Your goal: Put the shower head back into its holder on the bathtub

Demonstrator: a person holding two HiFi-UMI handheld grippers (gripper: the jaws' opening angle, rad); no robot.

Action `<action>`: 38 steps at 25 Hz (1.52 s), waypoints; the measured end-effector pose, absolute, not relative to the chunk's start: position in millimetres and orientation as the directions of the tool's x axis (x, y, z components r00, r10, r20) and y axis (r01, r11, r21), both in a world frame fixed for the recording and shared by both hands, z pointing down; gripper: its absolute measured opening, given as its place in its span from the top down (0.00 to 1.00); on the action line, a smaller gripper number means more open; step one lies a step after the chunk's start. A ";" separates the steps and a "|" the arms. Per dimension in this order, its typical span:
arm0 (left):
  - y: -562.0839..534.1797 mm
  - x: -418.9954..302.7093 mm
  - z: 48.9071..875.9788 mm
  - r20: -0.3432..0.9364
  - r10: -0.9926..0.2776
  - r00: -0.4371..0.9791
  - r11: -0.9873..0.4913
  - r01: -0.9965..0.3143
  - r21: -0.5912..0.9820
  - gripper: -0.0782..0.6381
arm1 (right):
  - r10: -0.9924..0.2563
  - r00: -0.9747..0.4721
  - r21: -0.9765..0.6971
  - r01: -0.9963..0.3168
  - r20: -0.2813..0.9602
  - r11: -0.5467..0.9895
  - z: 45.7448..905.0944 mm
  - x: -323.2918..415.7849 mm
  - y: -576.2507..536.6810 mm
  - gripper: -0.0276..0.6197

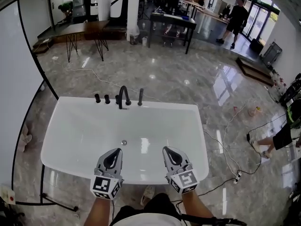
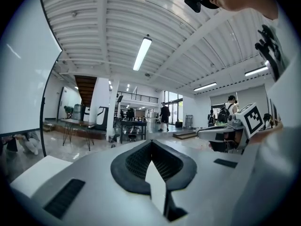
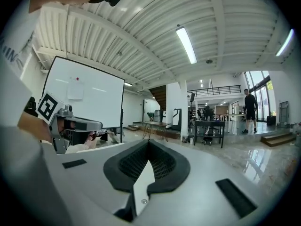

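Currently, a whiteboard (image 1: pixel 14 79) stands at the far left, beside the left end of the white bathtub (image 1: pixel 70 126), which sits on a glossy grey stone floor (image 1: pixel 188 74). Along the far rim of the bathtub, near its middle, the black fittings read from left to right: two short knobs (image 1: pixel 97 98), a curved spout (image 1: pixel 123 97), and the shower head (image 1: pixel 140 97). The shower head is a slim black rod that stands upright on the rim just right of the spout, well apart from both grippers. A round drain (image 1: pixel 123 142) lies in the tub floor, towards the near rim. The left gripper (image 1: pixel 116 150) is held over the near rim, left of centre, and points towards the far rim. In the left gripper view, the jaws of the left gripper (image 2: pixel 151 142) are closed together with nothing between them. The right gripper (image 1: pixel 168 150) is held over the same rim, right of centre, level with the left one. In the right gripper view, the jaws of the right gripper (image 3: pixel 148 142) also meet at the tip and hold nothing. A cable (image 1: pixel 225 140) trails over the floor beyond the right end of the bathtub.
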State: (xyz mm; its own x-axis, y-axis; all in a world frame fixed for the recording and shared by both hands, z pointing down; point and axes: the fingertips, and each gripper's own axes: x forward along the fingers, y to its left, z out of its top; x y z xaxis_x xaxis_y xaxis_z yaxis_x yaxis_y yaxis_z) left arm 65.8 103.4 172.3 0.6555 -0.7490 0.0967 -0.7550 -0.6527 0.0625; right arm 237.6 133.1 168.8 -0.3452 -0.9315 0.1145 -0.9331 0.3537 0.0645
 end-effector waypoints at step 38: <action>342.8 126.2 26.4 0.011 -0.724 0.690 -0.690 -0.724 -0.003 0.87 | -0.956 -0.292 0.198 -0.940 -0.038 0.279 -3.2 304.6 355.3 0.94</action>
